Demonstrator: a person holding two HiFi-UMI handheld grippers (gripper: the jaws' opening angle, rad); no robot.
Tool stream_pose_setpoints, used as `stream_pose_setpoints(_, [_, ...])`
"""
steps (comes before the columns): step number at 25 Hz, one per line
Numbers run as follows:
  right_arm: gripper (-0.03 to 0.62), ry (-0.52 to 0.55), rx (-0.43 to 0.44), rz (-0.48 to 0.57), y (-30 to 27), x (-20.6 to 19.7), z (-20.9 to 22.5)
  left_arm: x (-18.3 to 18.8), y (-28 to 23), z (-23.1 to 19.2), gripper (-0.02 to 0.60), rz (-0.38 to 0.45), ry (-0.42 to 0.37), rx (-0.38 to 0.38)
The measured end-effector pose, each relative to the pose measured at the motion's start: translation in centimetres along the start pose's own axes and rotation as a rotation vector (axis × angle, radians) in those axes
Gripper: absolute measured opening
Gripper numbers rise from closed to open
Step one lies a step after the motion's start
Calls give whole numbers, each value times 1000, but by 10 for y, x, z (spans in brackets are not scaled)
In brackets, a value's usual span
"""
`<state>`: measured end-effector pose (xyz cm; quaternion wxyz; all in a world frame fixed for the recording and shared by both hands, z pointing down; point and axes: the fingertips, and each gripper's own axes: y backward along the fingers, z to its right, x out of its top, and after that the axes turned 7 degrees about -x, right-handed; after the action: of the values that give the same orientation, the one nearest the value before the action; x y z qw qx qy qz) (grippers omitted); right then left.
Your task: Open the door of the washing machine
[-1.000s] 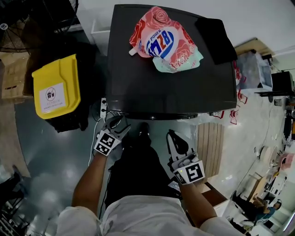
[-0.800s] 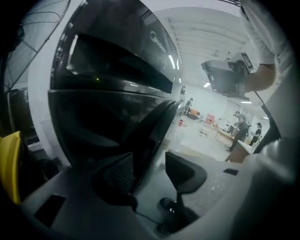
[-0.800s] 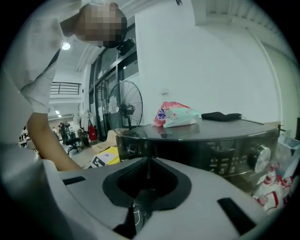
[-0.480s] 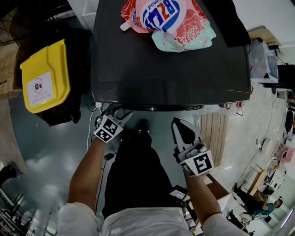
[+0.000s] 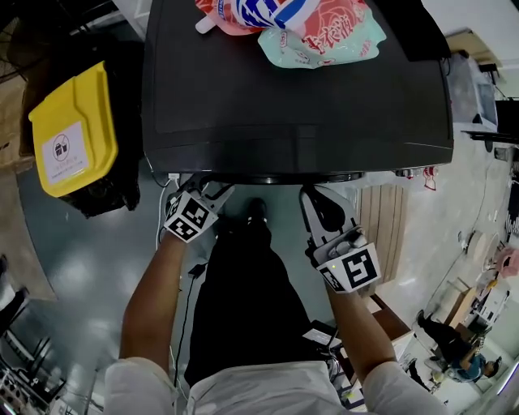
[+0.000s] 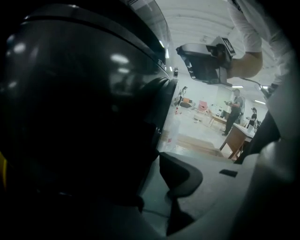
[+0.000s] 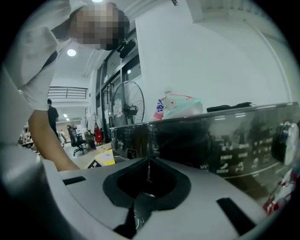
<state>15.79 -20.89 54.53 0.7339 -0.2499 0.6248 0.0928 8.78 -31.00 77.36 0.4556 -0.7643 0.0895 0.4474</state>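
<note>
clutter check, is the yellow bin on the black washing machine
No, the yellow bin stands on the floor beside the black washing machine.

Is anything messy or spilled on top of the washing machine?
Nothing is spilled. A pink detergent pouch lies flopped on its side on top of the washing machine, partly over a mint-green pouch. It looks dropped there rather than stood up.

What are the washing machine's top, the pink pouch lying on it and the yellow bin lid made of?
The washing machine top looks like dark painted metal or plastic, semi-glossy: it carries soft reflections. The pink pouch seems to be flexible printed plastic film, shiny and crinkled. The yellow bin lid is probably moulded plastic, smooth and fairly matt, with a white label stuck on.
</note>
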Motion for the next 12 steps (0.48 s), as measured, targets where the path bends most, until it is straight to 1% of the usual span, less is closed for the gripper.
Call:
stream_pose_setpoints(3, [37, -25, -31, -13, 5, -10, 7, 2, -1, 0, 133, 5, -12, -15])
stream_pose_setpoints(8, [37, -21, -42, -25, 11, -17, 11, 2, -2, 3, 121, -46, -35, -25])
stream_pose_setpoints(12, [37, -21, -58, -19, 14, -18, 14, 1, -3, 3, 120, -50, 17, -28])
